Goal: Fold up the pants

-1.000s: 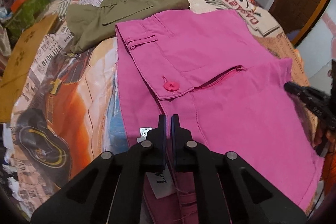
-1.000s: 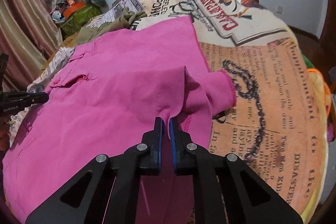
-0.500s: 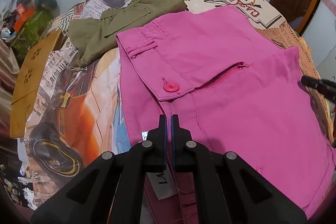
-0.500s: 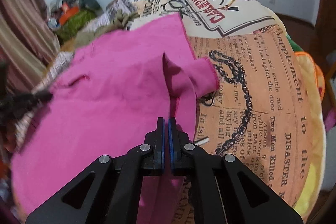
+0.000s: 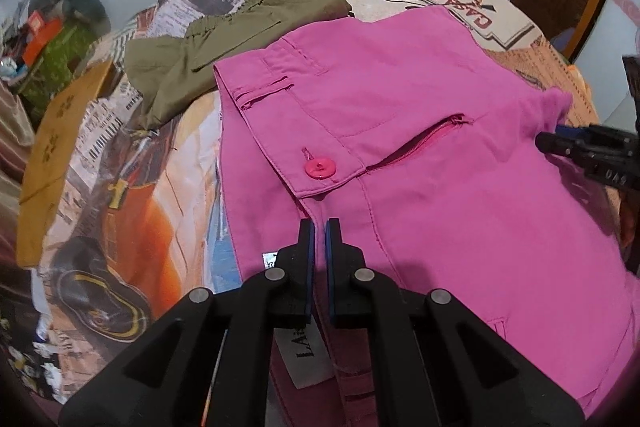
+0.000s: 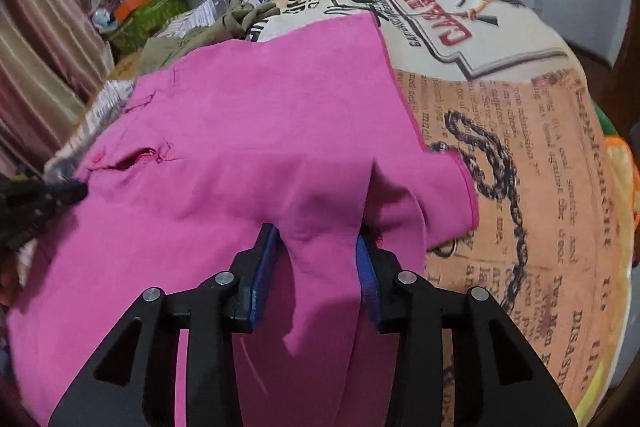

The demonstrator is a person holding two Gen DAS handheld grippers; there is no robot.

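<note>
Two grippers work on the pink pants (image 5: 420, 155), which lie spread across the printed bedspread (image 6: 520, 147) with the waistband and button on the left and the leg hems on the right. Near the waistband, the left gripper (image 5: 320, 227) is clamped on a fold of pink cloth. Over by the hems, the right gripper (image 6: 318, 239) has just been opening, and a ridge of cloth stands loose between its parted jaws, while olive shorts (image 5: 224, 39) lie at the far left.

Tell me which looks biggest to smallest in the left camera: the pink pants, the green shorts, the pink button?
1. Pink pants, filling most of the view.
2. Green shorts, lying farther back, so nearness may exaggerate the gap.
3. Pink button, clearly the smallest.
</note>
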